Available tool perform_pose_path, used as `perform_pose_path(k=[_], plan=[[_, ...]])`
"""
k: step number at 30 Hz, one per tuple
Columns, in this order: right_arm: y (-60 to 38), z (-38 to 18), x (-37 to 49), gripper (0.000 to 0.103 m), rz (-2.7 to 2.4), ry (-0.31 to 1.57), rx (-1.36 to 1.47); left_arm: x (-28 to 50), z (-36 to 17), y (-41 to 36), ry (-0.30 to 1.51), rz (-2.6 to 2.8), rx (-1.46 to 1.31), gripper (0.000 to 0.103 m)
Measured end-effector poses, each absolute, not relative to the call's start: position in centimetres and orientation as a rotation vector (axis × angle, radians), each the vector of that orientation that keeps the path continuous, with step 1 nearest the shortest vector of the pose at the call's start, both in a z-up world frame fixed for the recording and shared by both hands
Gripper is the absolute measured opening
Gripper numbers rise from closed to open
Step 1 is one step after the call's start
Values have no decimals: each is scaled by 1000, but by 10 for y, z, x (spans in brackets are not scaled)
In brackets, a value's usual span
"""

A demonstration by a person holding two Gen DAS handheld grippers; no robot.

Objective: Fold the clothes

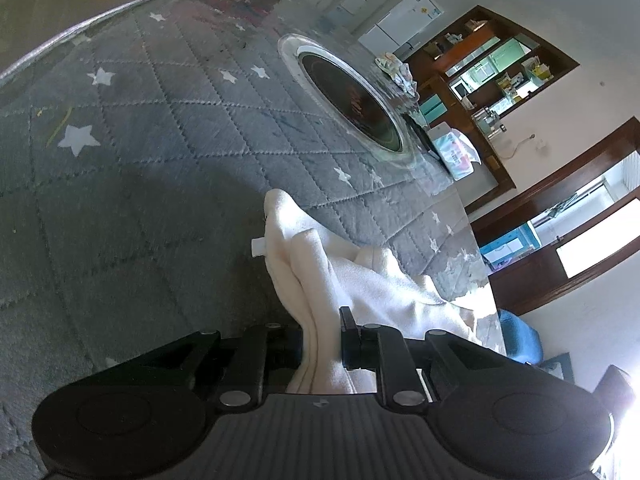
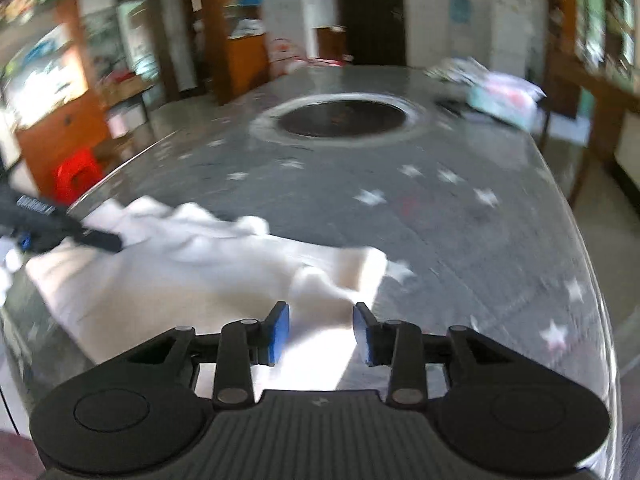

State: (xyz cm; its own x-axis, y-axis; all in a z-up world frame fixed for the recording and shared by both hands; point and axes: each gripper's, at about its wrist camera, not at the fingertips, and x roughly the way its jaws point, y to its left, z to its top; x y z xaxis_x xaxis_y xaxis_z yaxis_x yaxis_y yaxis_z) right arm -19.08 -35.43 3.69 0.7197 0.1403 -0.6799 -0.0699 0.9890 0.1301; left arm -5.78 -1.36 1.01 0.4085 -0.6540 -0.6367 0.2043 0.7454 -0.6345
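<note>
Garment (image 1: 320, 280), cream fleece, is bunched btwn my left fingers (image 1: 347, 332) – left gripper (image 1: 322, 336) clamped on a thick fold of it, several layers stacked in the pinch. From there the cloth runs fwd and to the right in the left wrist view, a rumpled ridge lying on the table (image 1: 160, 160) w/ a small white tag poking out its side.

Right gripper (image 2: 320, 334) is empty: blue-padded fingers (image 2: 282, 330) stand apart, nothing btwn them, and they hang just over the near part of the same garment (image 2: 200, 264). Right view is smeared, so fine detail of the edge under me is hard to tell. Cloth spreads flat-ish from my right fingers out to the left of that view, where the left gripper (image 2: 96, 238) bites its far corner.

Beyond: grey quilted star cover under clear sheet, round dark hotplate (image 2: 340, 118) set in the table's middle, well apart from the cloth; some packets (image 2: 504, 98) at the far right edge.

Step in hand, as I judge it: get a 2nd corner w/ the right so I can lift and lay the piece square. To do it well – keep the left pinch firm, bring right fingers low onto one single hem edge, not a wad, and close only once the edge sits fully btwn the pads. Then pull both hands apart to take out slack before folding.
</note>
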Motion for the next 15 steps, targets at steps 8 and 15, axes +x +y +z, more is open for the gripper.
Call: perform_pose_path(k=[8,15], plan=[[-370,24,-184,46,132,733,208,-59,12,-18,1010,-555,-482,18],[-364,25,-183,11,167,713,243,-61,19,-26,995,-540,-420,18]])
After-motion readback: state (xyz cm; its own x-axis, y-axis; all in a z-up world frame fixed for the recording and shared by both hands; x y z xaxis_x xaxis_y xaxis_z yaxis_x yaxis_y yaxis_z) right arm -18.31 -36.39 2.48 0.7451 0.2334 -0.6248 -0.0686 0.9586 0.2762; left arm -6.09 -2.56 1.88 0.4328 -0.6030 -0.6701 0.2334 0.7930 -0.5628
